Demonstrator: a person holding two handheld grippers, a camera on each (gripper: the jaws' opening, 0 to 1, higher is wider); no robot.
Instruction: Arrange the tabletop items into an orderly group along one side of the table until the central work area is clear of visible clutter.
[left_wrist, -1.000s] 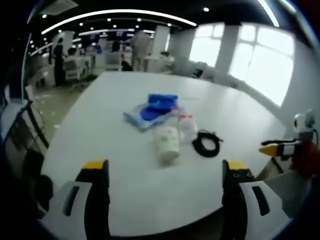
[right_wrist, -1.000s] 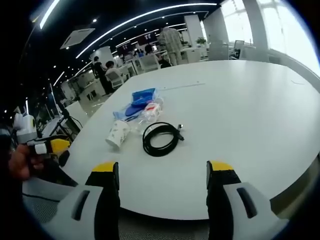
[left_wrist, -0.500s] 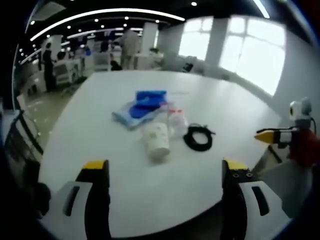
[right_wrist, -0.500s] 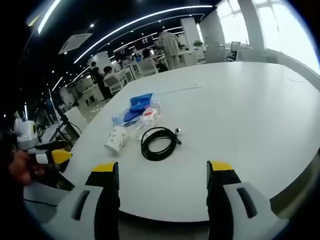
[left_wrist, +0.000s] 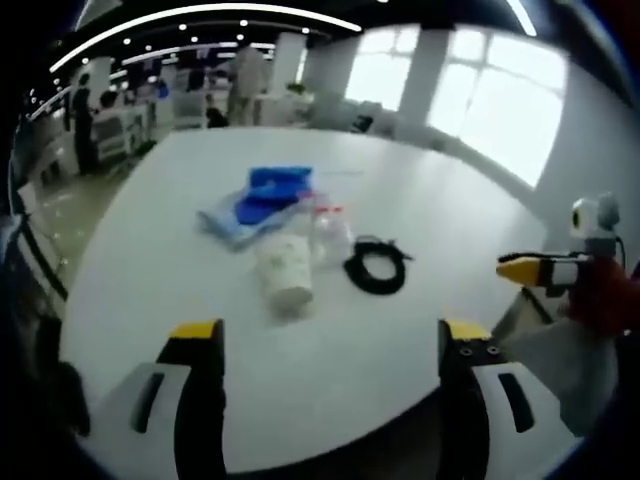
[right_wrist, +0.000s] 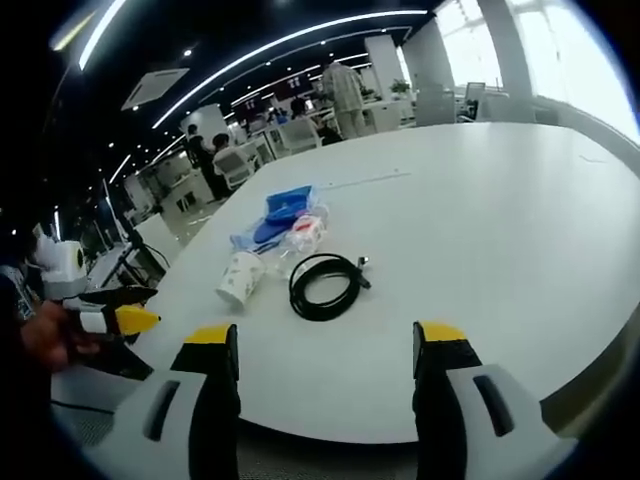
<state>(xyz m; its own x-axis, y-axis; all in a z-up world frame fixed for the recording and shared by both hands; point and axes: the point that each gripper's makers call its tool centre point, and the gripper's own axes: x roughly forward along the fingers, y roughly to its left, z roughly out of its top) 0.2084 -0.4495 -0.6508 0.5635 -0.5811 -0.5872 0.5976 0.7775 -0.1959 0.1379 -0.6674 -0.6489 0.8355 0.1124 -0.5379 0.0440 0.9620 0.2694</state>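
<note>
- White worktop (right_wrist: 520, 200) carries one cluster mid-surface.
- Both claws, left (left_wrist: 325, 345) and right (right_wrist: 325, 345), spread wide, holding nothing, short of the items.
- Blue cloth (right_wrist: 282, 210) lies farthest.
- Black cable (right_wrist: 325, 285) is coiled flat.
- Paper cup (right_wrist: 240, 278) lies tipped, mouth toward the worktop's edge.
- Clear bottle (left_wrist: 330, 232) lies beside the cup.

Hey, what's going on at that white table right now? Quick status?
Left gripper and right gripper open, empty, short of the white table. White paper cup, black coiled cable, clear plastic bottle, blue cloth clustered, untouched. Nothing in the way.
</note>
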